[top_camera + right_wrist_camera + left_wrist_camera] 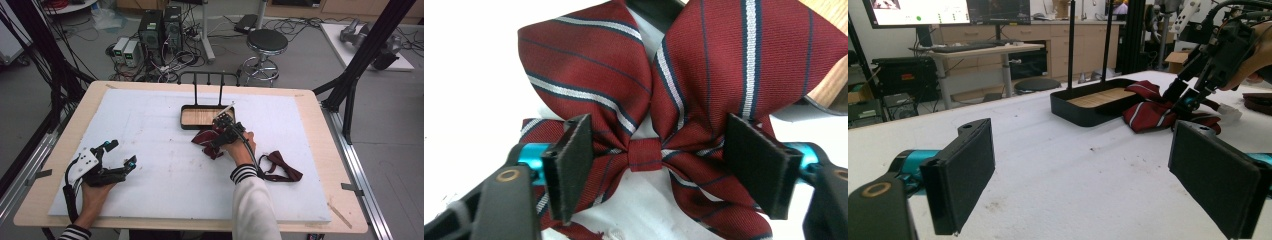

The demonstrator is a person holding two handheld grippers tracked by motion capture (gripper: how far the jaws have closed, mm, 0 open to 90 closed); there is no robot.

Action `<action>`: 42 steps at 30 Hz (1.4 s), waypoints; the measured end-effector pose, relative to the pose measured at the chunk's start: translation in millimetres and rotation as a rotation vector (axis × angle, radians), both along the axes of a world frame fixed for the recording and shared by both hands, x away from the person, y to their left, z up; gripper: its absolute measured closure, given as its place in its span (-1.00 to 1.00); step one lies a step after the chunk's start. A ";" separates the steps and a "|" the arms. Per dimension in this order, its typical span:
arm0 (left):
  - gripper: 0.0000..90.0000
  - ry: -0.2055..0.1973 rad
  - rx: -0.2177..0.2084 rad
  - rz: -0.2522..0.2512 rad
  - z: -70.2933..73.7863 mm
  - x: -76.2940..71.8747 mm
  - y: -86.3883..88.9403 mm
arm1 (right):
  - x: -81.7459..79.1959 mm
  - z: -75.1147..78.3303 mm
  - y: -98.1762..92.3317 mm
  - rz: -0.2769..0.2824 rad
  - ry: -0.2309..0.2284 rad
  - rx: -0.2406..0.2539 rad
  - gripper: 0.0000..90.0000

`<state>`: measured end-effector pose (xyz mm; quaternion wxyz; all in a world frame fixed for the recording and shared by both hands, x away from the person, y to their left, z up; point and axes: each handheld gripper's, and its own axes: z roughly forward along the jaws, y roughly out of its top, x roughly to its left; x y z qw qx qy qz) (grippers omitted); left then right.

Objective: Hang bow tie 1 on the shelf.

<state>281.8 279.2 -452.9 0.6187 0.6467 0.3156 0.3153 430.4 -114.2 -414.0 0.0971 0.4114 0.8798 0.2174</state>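
A maroon bow tie with white and navy stripes (204, 141) (1153, 114) (704, 65) lies on the white board just in front of the black tray (186, 123) (1073, 111). My right gripper (212, 143) (1192, 96) (659, 165) points down onto it. Its pads stand on either side of the centre knot, over the two wings, and the fabric between them lies flat and unsqueezed. My left gripper (121, 153) (1083, 175) rests at the board's near left, open, with nothing between its pads.
A second, plain dark red bow tie (283, 171) (1259, 100) lies right of my right forearm. The tray has a wooden floor (826, 82) and a tall black rail behind it. The white board (150, 170) covers most of the wooden table. A stool (267, 42) stands beyond.
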 end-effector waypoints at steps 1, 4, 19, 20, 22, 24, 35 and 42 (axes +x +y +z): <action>-0.74 0.000 0.000 0.000 0.0 0.0 0.0 | 0.0 0.0 0.0 0.000 0.000 0.000 -0.32; -0.74 0.000 -0.002 0.000 0.0 0.1 0.0 | 0.7 -1.5 0.4 0.003 0.019 0.006 -0.20; -0.74 -0.001 0.002 0.001 0.0 -0.1 0.0 | -0.2 -1.6 1.2 0.006 0.047 -0.017 0.22; -0.74 -0.001 0.002 0.001 0.0 -0.1 0.0 | -0.4 -1.3 1.5 0.009 0.048 -0.022 0.27; -0.74 -0.001 0.002 0.001 0.0 -0.1 -0.1 | -0.6 -0.9 2.1 0.013 0.045 -0.029 0.35; -0.74 -0.001 0.002 0.001 0.0 -0.1 -0.1 | -1.1 -0.6 3.0 0.017 0.043 -0.037 0.41; -0.74 -0.001 0.001 0.001 -0.1 -0.1 -0.3 | -1.5 0.3 4.1 0.016 0.044 -0.043 0.48; -0.74 -0.001 0.001 0.001 0.0 -0.1 -0.3 | -3.0 1.6 4.3 0.019 0.036 -0.049 0.50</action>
